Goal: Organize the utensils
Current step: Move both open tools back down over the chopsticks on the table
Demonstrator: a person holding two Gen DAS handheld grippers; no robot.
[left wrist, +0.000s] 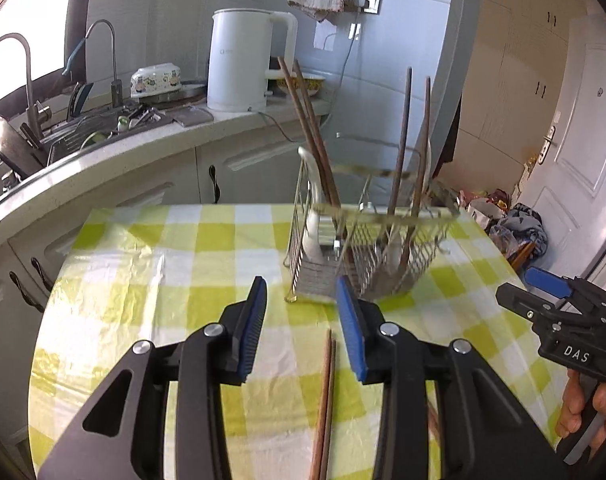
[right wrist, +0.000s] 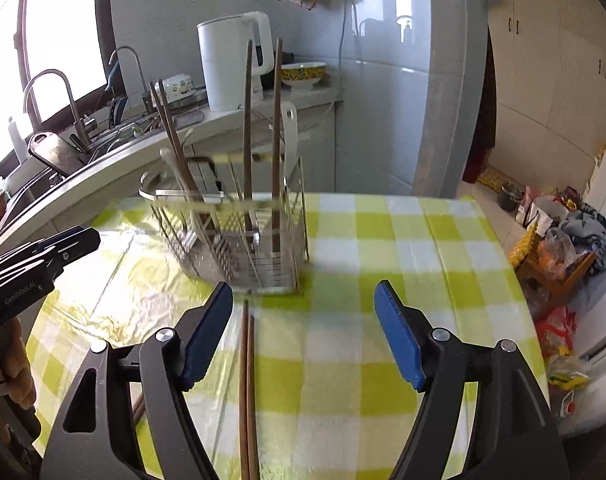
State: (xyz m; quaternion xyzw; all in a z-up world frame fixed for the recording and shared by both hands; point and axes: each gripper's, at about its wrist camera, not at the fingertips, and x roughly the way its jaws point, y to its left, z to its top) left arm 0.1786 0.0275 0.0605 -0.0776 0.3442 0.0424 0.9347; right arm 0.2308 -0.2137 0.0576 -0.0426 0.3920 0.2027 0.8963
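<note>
1. I'm seeing the chopsticks lying paired on the table, just before the rack.
2. I'm holding the left gripper and right gripper released, both empty.
3. They're looking light, stiff, slippery; I'm planning a mid-shaft pinch.

The left gripper fills the lower centre of the frame, jaws parted with nothing pressed between them. A pair of chopsticks lies on the checked tablecloth beneath the gap. The wire utensil rack stands centre frame, holding upright utensils. The right gripper enters at the right edge.
</note>
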